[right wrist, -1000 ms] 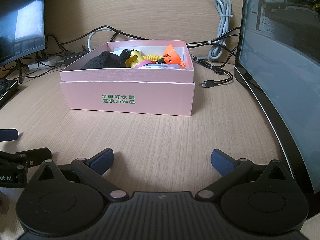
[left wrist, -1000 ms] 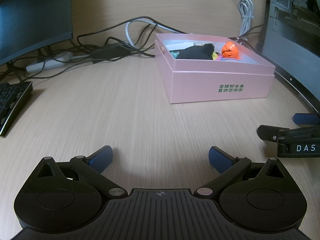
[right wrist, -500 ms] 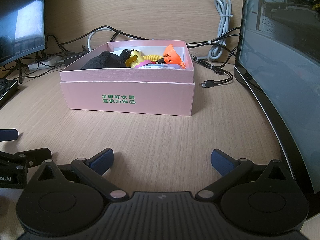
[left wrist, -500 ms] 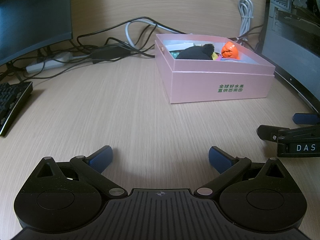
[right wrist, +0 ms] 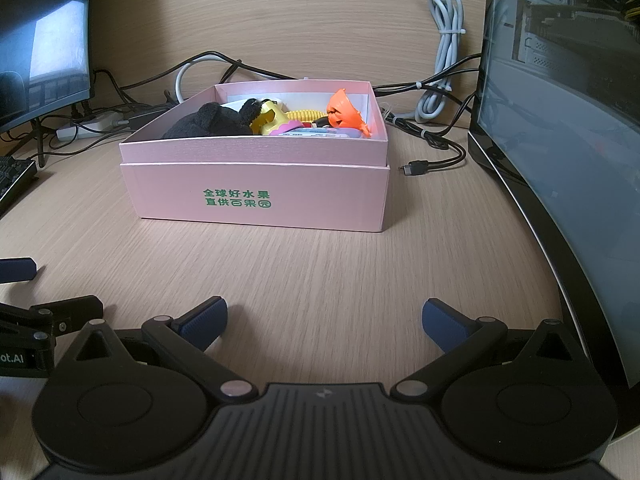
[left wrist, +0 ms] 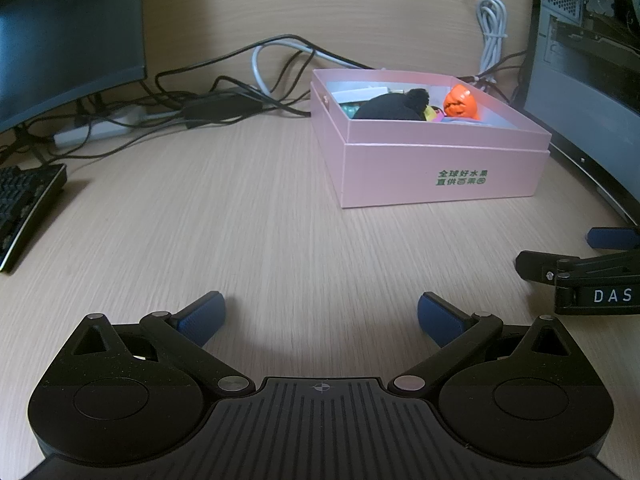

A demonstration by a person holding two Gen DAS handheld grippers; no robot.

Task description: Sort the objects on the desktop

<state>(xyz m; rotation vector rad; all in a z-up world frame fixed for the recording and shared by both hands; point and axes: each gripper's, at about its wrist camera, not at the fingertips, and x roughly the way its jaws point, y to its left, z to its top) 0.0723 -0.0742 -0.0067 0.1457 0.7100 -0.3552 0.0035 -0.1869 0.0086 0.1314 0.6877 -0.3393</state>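
An open pink box (left wrist: pixel 440 168) (right wrist: pixel 256 188) with green print stands on the wooden desk. Inside lie a black plush toy (left wrist: pixel 392 108) (right wrist: pixel 208 122), an orange pumpkin-like toy (left wrist: pixel 460 102) (right wrist: pixel 344 110), a yellow toy (right wrist: pixel 272 118) and other small items. My left gripper (left wrist: pixel 322 316) is open and empty, low over the desk, well short of the box. My right gripper (right wrist: pixel 324 318) is open and empty, in front of the box. The right gripper shows at the right edge of the left wrist view (left wrist: pixel 580 272).
A monitor (left wrist: pixel 68 36) and keyboard (left wrist: pixel 24 208) are at the left. A curved monitor (right wrist: pixel 560 128) and a PC case (left wrist: pixel 588 12) stand at the right. Tangled cables (left wrist: pixel 224 96), a power strip (right wrist: pixel 88 128) and a loose plug (right wrist: pixel 416 168) lie behind and beside the box.
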